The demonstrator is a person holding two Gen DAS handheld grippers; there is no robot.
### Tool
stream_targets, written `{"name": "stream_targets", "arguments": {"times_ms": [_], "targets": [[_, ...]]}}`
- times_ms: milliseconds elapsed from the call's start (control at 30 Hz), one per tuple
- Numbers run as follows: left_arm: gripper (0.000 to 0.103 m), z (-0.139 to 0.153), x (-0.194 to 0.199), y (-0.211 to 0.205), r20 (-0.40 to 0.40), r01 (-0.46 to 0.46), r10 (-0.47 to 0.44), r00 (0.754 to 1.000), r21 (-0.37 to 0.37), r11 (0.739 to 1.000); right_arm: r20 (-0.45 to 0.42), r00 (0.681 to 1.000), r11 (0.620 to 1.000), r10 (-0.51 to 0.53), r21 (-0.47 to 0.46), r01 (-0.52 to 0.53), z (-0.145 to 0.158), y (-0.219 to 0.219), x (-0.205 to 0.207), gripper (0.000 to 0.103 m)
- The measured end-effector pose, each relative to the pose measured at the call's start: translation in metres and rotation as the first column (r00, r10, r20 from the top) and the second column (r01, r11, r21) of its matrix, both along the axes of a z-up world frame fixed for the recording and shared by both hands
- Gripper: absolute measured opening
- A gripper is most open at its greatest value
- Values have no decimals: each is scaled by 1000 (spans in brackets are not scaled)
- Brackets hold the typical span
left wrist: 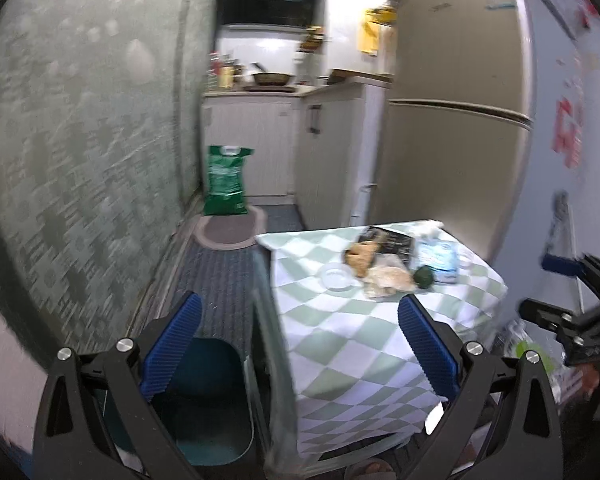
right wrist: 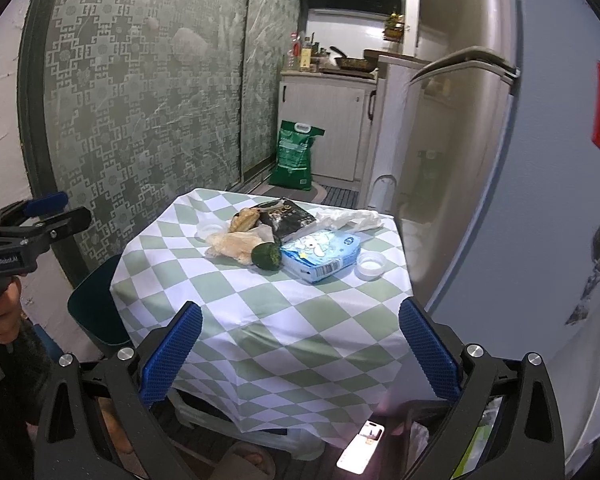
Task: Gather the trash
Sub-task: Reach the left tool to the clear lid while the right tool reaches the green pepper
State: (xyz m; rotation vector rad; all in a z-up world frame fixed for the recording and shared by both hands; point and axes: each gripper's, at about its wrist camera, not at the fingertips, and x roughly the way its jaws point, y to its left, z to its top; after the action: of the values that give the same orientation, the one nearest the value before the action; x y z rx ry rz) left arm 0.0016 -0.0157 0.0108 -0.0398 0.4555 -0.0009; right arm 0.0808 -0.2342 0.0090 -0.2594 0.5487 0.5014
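A small worktop (right wrist: 260, 312) draped in a green-and-white checked cloth carries the trash, clustered toward its far side. In the right wrist view, a dark green round fruit (right wrist: 266, 256) sits near the middle of the cluster. At its 3 o'clock, touching it or just beside it, lies a pale blue tissue pack (right wrist: 322, 254). At the fruit's 9 o'clock lies a crumpled tan wrapper (right wrist: 234, 246), and at 12 o'clock a black packet (right wrist: 288, 218). A brownish food scrap (right wrist: 245, 218) lies at about 11 o'clock, with a small clear cup (right wrist: 209, 230) beside it. A white lid-like dish (right wrist: 371, 265) lies at the tissue pack's 3 o'clock, and crumpled white plastic (right wrist: 350, 218) lies behind the pack.

The right tool (right wrist: 300, 360) has its blue fingers spread wide above the near edge of the cloth, with nothing between them. The left tool (left wrist: 300, 360) is likewise spread and empty; from its camera a dark teal bin (left wrist: 208, 400) stands on the floor at 7 o'clock, beside the worktop's left edge. A green sack (left wrist: 225, 180) stands on the floor by the far cabinets.
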Motion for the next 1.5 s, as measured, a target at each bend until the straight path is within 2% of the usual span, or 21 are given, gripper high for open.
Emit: {"name": "stream_targets", "arguments": {"times_ms": [100, 133, 200, 367, 467, 533, 600, 700, 800, 867, 933, 1000, 1400, 1500], "targets": [[95, 5, 4, -13, -12, 85, -84, 996, 72, 994, -43, 999, 1000, 16, -11, -16, -4, -2, 6, 79], [87, 6, 5, -16, -23, 118, -116, 993, 86, 989, -69, 997, 1000, 25, 0, -25, -7, -4, 10, 78], [79, 5, 10, -19, -56, 173, -169, 984, 92, 981, -92, 995, 999, 40, 17, -39, -8, -7, 13, 76], [75, 6, 26, -27, -125, 300, -287, 950, 101, 949, -104, 991, 997, 81, 30, -78, -3, -7, 15, 73], [73, 3, 40, -32, -163, 329, -305, 938, 143, 934, -112, 986, 992, 120, 37, -117, 1, 0, 18, 69], [62, -1, 53, -33, -200, 348, -316, 927, 157, 924, -117, 983, 990, 143, 28, -141, 1, 7, 22, 66], [56, -7, 65, -29, -237, 359, -317, 918, 160, 920, -128, 980, 988, 156, 8, -156, -1, 15, 28, 63], [56, -16, 83, -27, -284, 382, -329, 901, 155, 911, -146, 974, 984, 174, -13, -178, -4, 24, 39, 58], [51, -26, 100, -27, -324, 397, -332, 886, 160, 904, -173, 966, 979, 194, -29, -202, -8, 33, 53, 49], [51, -32, 109, -28, -350, 405, -332, 876, 163, 900, -182, 963, 978, 197, -37, -207, -12, 36, 60, 49], [49, -39, 119, -28, -373, 408, -317, 872, 197, 892, -192, 960, 976, 202, -37, -213, -15, 38, 67, 49], [45, -45, 128, -24, -396, 412, -317, 862, 185, 892, -201, 957, 974, 211, -40, -223, -17, 42, 73, 45], [46, -51, 157, -18, -422, 448, -351, 836, 154, 881, -191, 946, 960, 264, -48, -277, -7, 50, 84, 43], [48, -53, 161, -20, -420, 444, -351, 837, 147, 884, -187, 940, 952, 283, -64, -300, -6, 55, 89, 37]]}}
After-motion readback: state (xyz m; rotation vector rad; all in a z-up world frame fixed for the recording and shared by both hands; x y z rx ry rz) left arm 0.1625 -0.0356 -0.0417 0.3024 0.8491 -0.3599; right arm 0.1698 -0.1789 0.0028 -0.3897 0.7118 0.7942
